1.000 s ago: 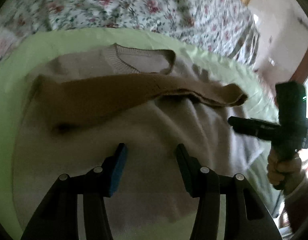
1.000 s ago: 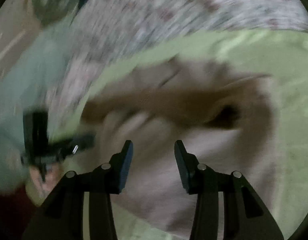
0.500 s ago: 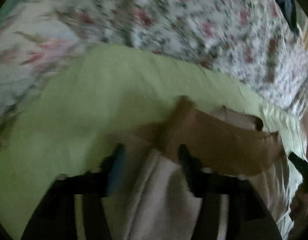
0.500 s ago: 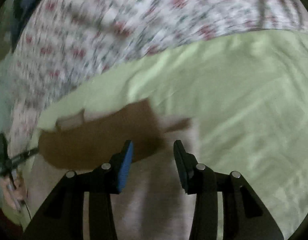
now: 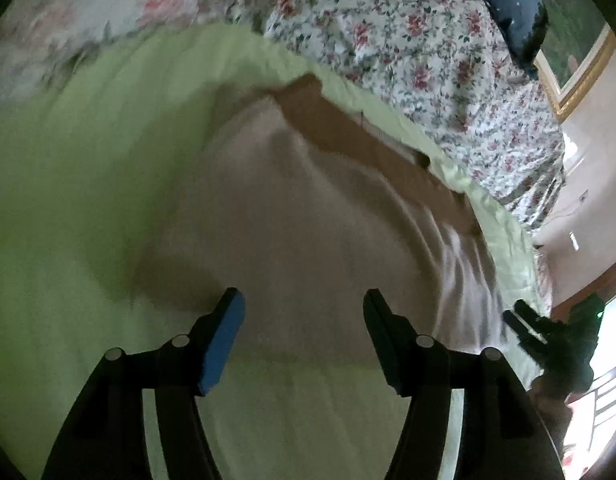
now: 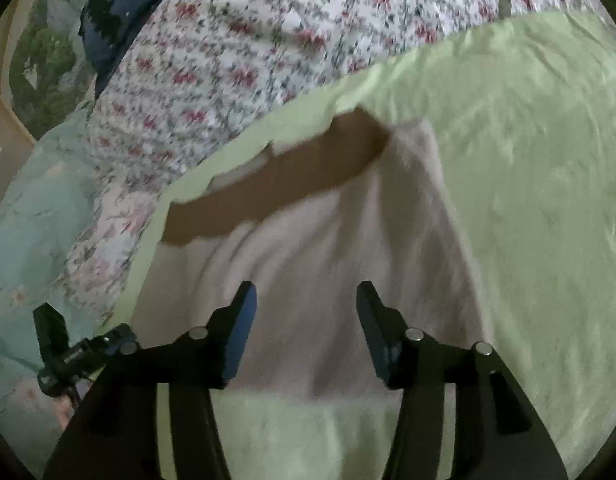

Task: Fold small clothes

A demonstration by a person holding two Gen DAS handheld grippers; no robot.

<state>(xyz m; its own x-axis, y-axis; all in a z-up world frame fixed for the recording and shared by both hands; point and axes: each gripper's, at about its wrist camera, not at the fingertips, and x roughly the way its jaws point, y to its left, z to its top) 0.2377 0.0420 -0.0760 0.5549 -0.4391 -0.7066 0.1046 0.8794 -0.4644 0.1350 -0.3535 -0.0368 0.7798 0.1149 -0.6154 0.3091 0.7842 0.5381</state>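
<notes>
Left wrist view, nearest first: the left gripper [image 5: 303, 308] hangs over the near hem of the beige sweater [image 5: 308, 216], its jaws opening, with nothing pinched between the blue-faced pads; the knit lies under the gap, and whether the fingertips touch it cannot be told. The sweater is spread flat on a pale green sheet [image 5: 67, 208], which shows bare at the left and in a strip along the bottom edge under the fingers. A darker brown sleeve [image 5: 372, 140] lies folded across the far end of the garment. To the right the fabric is rippled, and past it the right gripper [image 5: 520, 324] appears dark and small near the sheet's edge. Beyond the green sheet comes a floral bedspread [image 5: 408, 48] with red blossoms, then a dark blue cushion [image 5: 512, 4], a gilt-framed picture [image 5: 576, 60] and a plain light wall [image 5: 588, 184].

Right wrist view gives the same order from the other side: the right gripper [image 6: 305, 308] over the hem, jaws opening and empty, sweater [image 6: 316, 264] beneath, brown sleeve [image 6: 275, 188] across the far end, green sheet [image 6: 528, 184] wide and bare at the right. At the lower left the left gripper [image 6: 107, 340] shows beside the sweater's edge. Farther off lie a mint-coloured cover [image 6: 31, 232], the bedspread [image 6: 235, 52] and the cushion [image 6: 115, 16]
</notes>
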